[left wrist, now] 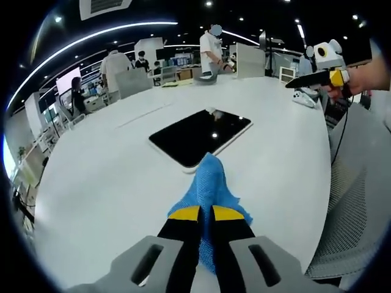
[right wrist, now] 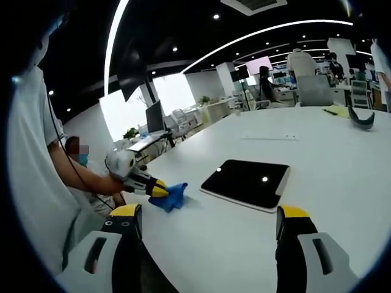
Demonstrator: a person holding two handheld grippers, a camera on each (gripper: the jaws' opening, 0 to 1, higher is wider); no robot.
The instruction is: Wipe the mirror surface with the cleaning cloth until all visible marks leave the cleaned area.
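1. In the left gripper view, I see my left gripper (left wrist: 205,213) with its jaws clamped on the blue cleaning cloth (left wrist: 209,183), whose tip touches the near edge of the mirror (left wrist: 200,135), a dark glossy slab lying flat on the white counter (left wrist: 91,183).
2. In the right gripper view, my right gripper (right wrist: 211,221) has its jaws spread wide, holding nothing; the mirror lies beyond them. I can read no writing.
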